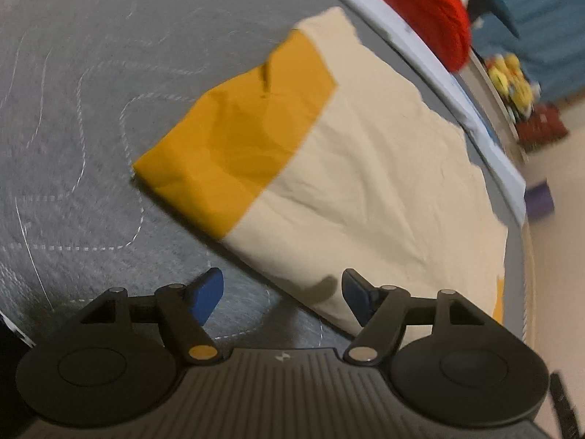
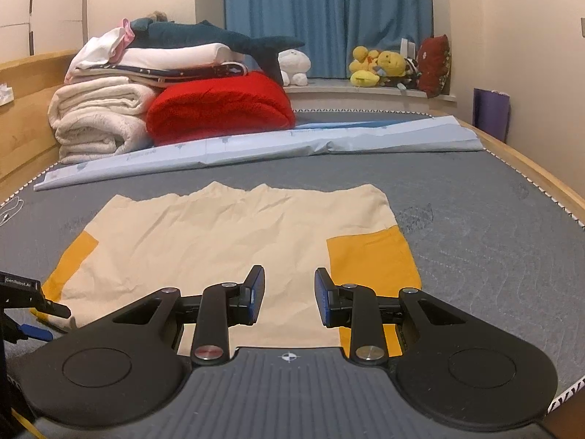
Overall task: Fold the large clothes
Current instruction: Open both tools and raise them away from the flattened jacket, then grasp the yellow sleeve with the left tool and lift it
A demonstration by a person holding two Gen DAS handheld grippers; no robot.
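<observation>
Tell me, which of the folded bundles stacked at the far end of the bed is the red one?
The red blanket is the low roll on the mattress, right of the cream towel stack and under the plush shark's tail.

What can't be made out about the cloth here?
- Cream-and-yellow cloth: near edge hidden behind the right gripper in the right view.
- Same cloth, left view: motion blur smears its folds, so its layers cannot be counted.
- Left gripper: mostly cut off in the right view.

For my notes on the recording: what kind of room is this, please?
Most likely a bedroom: a grey quilted mattress in a wooden frame, folded blankets stacked on it, and plush toys by blue curtains.
</observation>
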